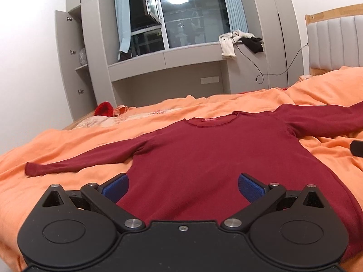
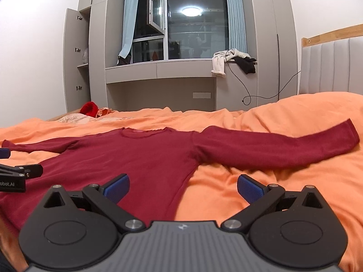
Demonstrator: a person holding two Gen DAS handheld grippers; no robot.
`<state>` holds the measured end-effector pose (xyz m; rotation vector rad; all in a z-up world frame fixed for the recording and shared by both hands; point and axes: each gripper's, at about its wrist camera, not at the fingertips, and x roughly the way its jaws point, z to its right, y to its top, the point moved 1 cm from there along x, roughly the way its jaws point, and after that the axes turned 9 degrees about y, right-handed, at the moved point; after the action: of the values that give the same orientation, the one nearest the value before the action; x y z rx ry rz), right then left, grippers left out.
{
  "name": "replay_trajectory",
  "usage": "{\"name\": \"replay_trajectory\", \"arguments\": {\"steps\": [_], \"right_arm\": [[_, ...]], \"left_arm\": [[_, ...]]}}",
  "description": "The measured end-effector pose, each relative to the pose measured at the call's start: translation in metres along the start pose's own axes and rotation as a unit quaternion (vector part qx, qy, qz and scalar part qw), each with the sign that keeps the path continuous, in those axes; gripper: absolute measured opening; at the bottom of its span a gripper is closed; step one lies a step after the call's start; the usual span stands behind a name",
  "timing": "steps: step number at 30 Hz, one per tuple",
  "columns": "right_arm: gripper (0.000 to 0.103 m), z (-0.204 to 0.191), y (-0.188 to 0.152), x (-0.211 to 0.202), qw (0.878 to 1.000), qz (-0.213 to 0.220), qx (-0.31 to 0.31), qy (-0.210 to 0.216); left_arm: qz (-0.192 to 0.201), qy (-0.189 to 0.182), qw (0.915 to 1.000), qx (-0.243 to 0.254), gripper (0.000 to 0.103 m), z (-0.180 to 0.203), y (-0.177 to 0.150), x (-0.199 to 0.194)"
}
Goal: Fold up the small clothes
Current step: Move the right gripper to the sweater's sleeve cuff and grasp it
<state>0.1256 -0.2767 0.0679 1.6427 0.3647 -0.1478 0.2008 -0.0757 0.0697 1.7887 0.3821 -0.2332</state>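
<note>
A dark red long-sleeved top [image 1: 204, 154] lies flat on the orange bedspread [image 1: 56, 142], neck away from me, both sleeves spread out. My left gripper [image 1: 183, 187] is open and empty, over the hem near the top's lower left. My right gripper [image 2: 183, 187] is open and empty, over the top's [image 2: 136, 156] right side edge, just below the right sleeve [image 2: 283, 147]. The left gripper [image 2: 13, 176] shows at the left edge of the right wrist view. The right gripper's tip [image 1: 357, 148] shows at the right edge of the left wrist view.
A red item [image 2: 89, 108] and patterned cloth [image 2: 74, 119] lie at the bed's far left corner. Beyond the bed are a grey window bench [image 2: 158, 69] with clothes [image 2: 233, 62] and a hanging cable [image 2: 245, 90], an open cupboard [image 2: 77, 56], and a padded headboard [image 2: 329, 65] at right.
</note>
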Motion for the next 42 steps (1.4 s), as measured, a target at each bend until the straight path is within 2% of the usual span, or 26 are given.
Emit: {"name": "replay_trajectory", "arguments": {"steps": [9,13,17,25,32,35,36,42], "right_arm": [[0.103,0.075,0.018,0.046,0.997,0.031,0.042,-0.055],[0.103,0.092,0.020,0.061,0.994,0.043,0.023,-0.096],[0.103,0.108,0.023,0.073,0.991,0.052,0.034,-0.120],[0.103,0.149,0.015,0.064,0.984,0.087,0.102,-0.114],[0.103,0.191,0.005,0.057,0.975,0.077,0.140,-0.156],[0.103,0.208,-0.002,0.064,0.979,0.016,0.146,-0.138],[0.103,0.212,-0.004,0.064,0.978,0.009,0.149,-0.143],[0.103,0.235,-0.005,0.053,0.968,0.036,0.172,-0.178]], "left_arm": [[-0.023,-0.019,0.9994,0.015,0.103,0.033,0.023,0.066],[-0.031,-0.026,0.9989,0.024,0.103,0.043,0.026,0.093],[-0.041,-0.028,0.9986,0.020,0.103,0.047,0.024,0.111],[-0.067,-0.029,0.9972,0.018,0.103,0.048,0.006,0.133],[-0.078,-0.035,0.9963,0.015,0.103,0.044,-0.005,0.136],[-0.086,-0.040,0.9955,0.004,0.103,0.041,-0.012,0.137],[-0.089,-0.042,0.9952,-0.001,0.103,0.040,-0.014,0.138],[-0.088,-0.042,0.9952,-0.002,0.103,0.041,-0.018,0.137]]}}
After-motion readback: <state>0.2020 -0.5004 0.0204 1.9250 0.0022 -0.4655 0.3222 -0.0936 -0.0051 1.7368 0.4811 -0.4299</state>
